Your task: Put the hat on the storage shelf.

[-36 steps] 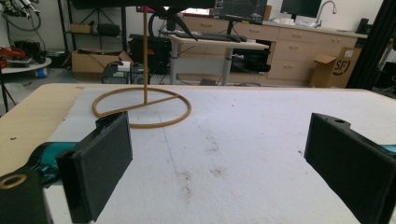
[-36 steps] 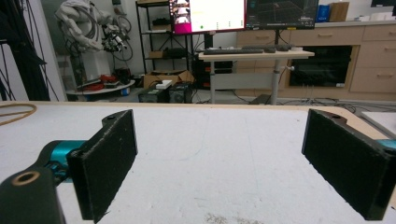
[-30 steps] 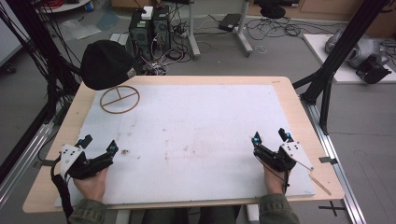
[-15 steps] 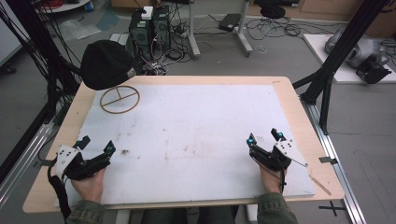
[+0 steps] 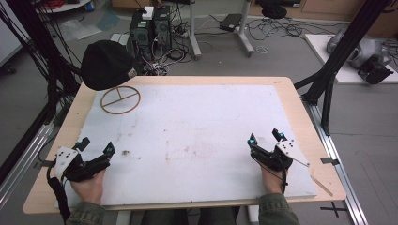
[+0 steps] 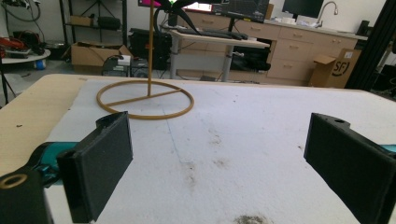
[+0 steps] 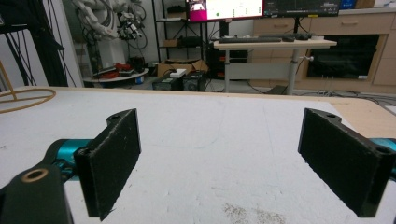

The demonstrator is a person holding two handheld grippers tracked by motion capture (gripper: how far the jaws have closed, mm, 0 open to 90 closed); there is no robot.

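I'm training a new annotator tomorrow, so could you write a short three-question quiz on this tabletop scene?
1. True or false: the black hat lies flat on the white mat.
2. Multiple choice: the left hand-held gripper has its jaws A) wide open with nothing between them, B) shut on the hat, C) shut on the stand.
3. Fill in: the ring base of the wooden stand sits near the mat's far ____ corner, seen from the person's side.

Key
1. False: it sits on top of the stand, above the ring base.
2. A. The right hand-held gripper is open and empty too.
3. Left.
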